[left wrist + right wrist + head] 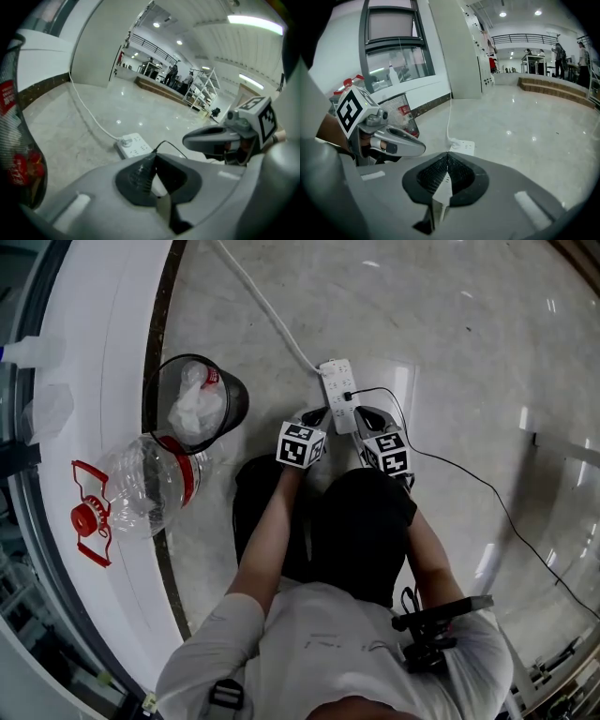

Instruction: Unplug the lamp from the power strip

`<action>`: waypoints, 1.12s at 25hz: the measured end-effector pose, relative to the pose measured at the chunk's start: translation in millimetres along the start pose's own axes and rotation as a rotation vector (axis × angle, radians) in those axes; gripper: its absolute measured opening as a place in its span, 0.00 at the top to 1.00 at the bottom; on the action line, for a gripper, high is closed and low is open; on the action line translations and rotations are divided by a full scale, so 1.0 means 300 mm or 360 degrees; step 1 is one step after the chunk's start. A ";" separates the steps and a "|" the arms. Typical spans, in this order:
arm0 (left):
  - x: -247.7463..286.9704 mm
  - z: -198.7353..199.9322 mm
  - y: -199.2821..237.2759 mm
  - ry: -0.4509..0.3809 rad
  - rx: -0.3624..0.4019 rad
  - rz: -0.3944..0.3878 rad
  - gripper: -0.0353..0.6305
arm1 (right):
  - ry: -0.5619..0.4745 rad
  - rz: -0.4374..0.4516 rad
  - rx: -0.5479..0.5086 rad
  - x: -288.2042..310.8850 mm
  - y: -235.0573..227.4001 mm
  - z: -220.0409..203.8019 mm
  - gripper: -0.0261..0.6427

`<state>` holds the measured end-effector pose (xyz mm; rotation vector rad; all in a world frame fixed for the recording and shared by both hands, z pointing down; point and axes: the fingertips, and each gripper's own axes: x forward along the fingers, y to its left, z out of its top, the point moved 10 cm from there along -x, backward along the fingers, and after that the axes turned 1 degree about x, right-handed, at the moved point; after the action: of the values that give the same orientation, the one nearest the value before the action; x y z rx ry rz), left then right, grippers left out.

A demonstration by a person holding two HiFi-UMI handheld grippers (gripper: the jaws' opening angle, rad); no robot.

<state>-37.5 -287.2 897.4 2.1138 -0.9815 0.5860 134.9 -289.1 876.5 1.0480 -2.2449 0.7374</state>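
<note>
Head view: power strip (pixel 338 395) on the floor (pixel 450 343), black lamp plug (pixel 348 396) seated; left claw (pixel 316 415) and right claw (pixel 367 415) flank it. Left gripper view: claw closed, empty. Right gripper view: likewise. Open one to pinch the plug body; pin the strip with the other.

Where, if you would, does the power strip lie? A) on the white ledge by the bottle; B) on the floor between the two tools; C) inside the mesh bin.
B: the power strip lies on the floor, its near end between the left tool and the right tool.
</note>
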 end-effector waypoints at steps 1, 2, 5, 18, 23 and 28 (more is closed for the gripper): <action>0.019 -0.011 0.001 0.0043 -0.0017 -0.0009 0.94 | 0.0008 -0.0009 0.0007 0.008 -0.011 -0.009 0.95; 0.038 -0.019 0.005 0.0080 -0.0036 -0.0015 0.94 | 0.0012 -0.0018 0.0014 0.019 -0.024 -0.017 0.95; 0.100 -0.038 0.021 0.0166 -0.0107 -0.0027 0.94 | 0.0035 -0.0029 0.0018 0.048 -0.061 -0.039 0.95; 0.274 -0.099 0.069 0.0395 -0.0122 -0.0077 0.94 | 0.0127 -0.0010 0.0055 0.110 -0.069 -0.092 0.95; 0.300 -0.123 0.083 0.0420 -0.0169 -0.0122 0.94 | 0.0146 -0.0012 0.0074 0.153 -0.080 -0.097 0.95; 0.304 -0.123 0.081 0.0430 -0.0206 -0.0135 0.94 | 0.0121 -0.0044 0.0079 0.205 -0.094 -0.110 0.71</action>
<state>-4.9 -312.0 990.2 1.8930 -0.7538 0.7234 132.0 -313.1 947.7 1.0542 -2.1538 0.8113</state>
